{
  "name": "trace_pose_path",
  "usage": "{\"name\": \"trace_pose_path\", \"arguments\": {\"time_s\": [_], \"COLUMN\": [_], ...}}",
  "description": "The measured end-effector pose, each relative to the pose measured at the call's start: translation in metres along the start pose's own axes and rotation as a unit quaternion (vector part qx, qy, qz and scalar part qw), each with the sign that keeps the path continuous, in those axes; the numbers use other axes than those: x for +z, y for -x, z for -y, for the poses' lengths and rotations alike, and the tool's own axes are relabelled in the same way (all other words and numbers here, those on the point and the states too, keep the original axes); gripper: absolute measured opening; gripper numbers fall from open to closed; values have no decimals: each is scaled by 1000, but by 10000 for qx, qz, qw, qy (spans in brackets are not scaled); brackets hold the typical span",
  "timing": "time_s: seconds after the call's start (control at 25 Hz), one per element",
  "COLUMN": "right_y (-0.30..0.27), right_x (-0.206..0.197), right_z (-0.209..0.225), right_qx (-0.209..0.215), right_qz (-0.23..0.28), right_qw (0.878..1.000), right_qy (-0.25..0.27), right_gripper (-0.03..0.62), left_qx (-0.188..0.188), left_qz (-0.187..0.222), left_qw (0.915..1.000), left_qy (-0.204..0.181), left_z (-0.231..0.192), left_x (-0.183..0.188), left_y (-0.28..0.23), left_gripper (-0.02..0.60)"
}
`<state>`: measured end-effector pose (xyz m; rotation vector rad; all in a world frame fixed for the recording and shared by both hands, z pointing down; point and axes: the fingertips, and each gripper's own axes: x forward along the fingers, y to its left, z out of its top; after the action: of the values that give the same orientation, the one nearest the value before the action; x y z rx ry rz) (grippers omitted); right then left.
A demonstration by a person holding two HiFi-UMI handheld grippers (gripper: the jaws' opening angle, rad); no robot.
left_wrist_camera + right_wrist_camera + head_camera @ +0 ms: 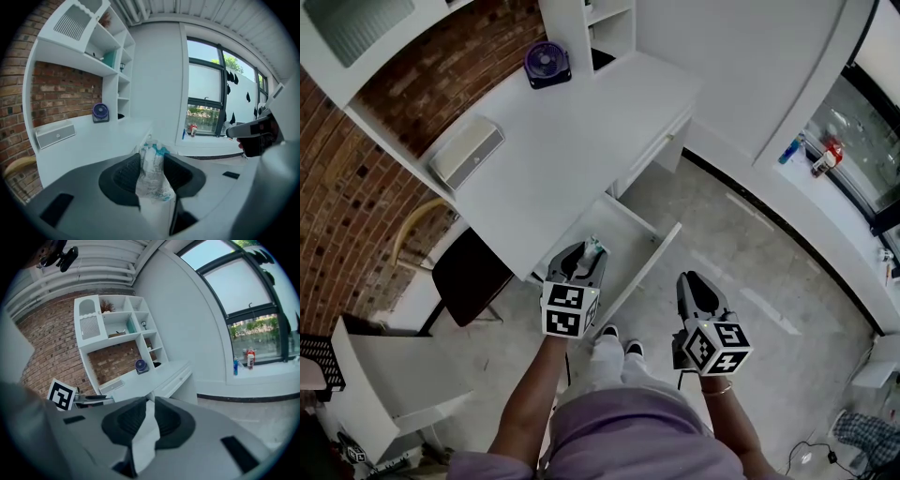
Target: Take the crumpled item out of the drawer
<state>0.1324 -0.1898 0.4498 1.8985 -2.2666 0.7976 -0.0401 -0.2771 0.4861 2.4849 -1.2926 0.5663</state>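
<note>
My left gripper point(592, 247) is shut on the crumpled item point(595, 246), a squashed clear plastic wrapper with teal print. It hangs just above the open white drawer point(649, 265) at the desk's near end. In the left gripper view the crumpled item point(153, 177) stands upright, pinched between the two dark pads point(125, 174), and its top sticks out past the tips. My right gripper point(687, 279) hovers over the floor to the right of the drawer. Its jaws stand together with nothing between them point(149, 405).
The white desk point(572, 122) carries a small purple fan point(547, 63) and a flat white box point(467, 152). A dark chair seat point(469, 272) sits left of the drawer. Bottles point(825, 155) stand on the window sill at right. A person's shoes point(619, 339) are below the drawer.
</note>
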Motion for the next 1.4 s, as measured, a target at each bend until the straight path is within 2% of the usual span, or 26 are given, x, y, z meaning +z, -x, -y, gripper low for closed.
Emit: {"name": "trace_pose_path", "arguments": {"time_s": [0.28, 0.64, 1.4], "right_y": [6, 14, 34], "right_x": [5, 12, 17], "right_z": [-10, -23, -41], "right_qx": [106, 176, 295], "right_qz": [68, 212, 329], "right_qw": [9998, 9992, 9972], "right_qy": [124, 300, 603], "right_gripper": [20, 15, 2], "left_qx": [141, 317, 616], "left_qz": [328, 595, 967], "left_qw": [9993, 9975, 9927], "left_qy": [61, 200, 373], "left_z": [-1, -8, -13], "left_x": [16, 20, 23], "left_y": [27, 61, 113], "left_gripper": [160, 160, 160]}}
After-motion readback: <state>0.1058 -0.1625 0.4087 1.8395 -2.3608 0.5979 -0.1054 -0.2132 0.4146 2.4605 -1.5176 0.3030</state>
